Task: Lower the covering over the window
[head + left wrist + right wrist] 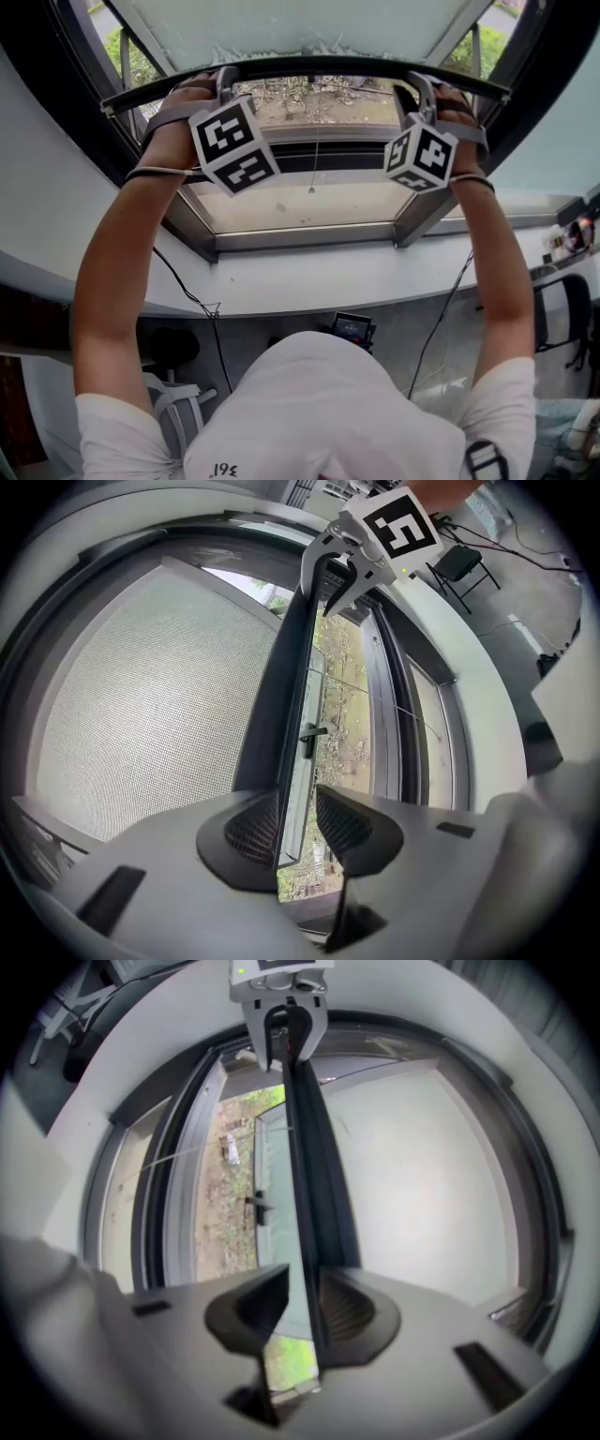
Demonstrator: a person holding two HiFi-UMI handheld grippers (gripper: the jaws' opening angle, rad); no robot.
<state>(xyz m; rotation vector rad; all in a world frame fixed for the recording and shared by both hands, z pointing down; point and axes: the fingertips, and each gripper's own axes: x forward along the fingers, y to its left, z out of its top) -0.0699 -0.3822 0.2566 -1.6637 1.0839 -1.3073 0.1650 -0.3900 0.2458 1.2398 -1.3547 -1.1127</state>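
Note:
A dark bottom bar [309, 67] of a pale roller blind [300, 23] spans the window high in the head view. My left gripper [223, 80] grips it toward its left end and my right gripper [422, 86] toward its right end, both arms raised. In the left gripper view the bar [291, 686] runs between the left gripper's [286, 827] pads, which press on it, beside the mesh blind [141, 696]. In the right gripper view the bar [305, 1166] sits clamped in the right gripper [302, 1312], with the blind [422, 1166] to its right.
Below the bar lie bare glass, the sill [309, 202] and the grey window frame [431, 211]. A thin cord [312, 159] hangs in front of the glass. A window handle [311, 731] shows on the frame. A chair [562, 309] and cables stand on the floor below.

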